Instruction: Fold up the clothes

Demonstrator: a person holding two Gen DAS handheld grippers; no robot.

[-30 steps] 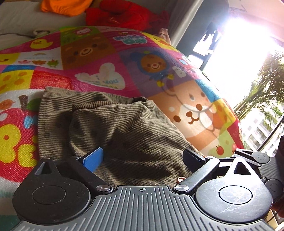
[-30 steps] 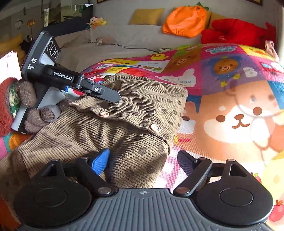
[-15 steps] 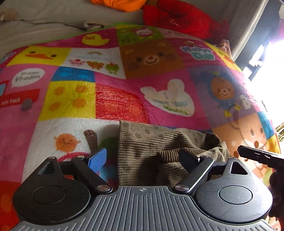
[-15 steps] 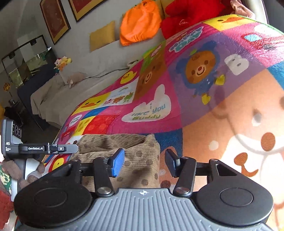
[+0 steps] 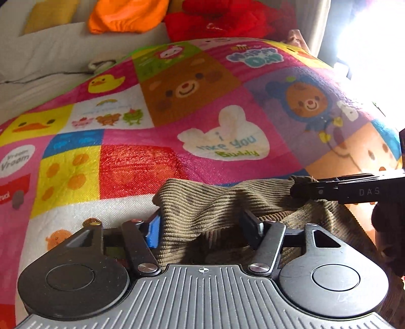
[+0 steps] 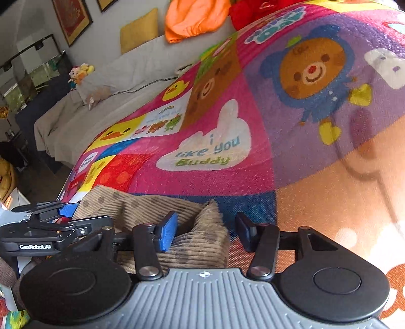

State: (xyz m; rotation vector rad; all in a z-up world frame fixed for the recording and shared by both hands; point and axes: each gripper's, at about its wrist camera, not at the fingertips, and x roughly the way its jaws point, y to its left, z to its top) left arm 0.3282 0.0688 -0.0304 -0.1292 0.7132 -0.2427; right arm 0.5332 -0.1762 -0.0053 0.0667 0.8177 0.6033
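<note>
Brown corduroy garment lies bunched on the patchwork cartoon play mat, at the near edge of both wrist views, directly ahead of the cameras.

Left tongs: jaws closing, at a middling gap. The garment's ribbed top edge sits between them. The blue pad at 9 o'clock touches the cloth's left fold; the black pad at 3 o'clock stands just beside the cloth, contact cannot be told. Cloth rises in a ridge at 12 o'clock of the tongs and runs toward 2 o'clock, where the right tongs reach in from the frame's right edge with their tip on the garment's far corner.

Right tongs: jaws closing, fairly narrow. A peaked corner of the dotted corduroy lies between them, against the blue pad at 9 o'clock; the black pad at 3 o'clock is apart from the cloth, with mat showing in the gap. The rest of the garment spreads toward 9–10 o'clock, where the left tongs show at the frame's left edge.

Beyond the mat at 12 o'clock: orange cushion, red cushion.
</note>
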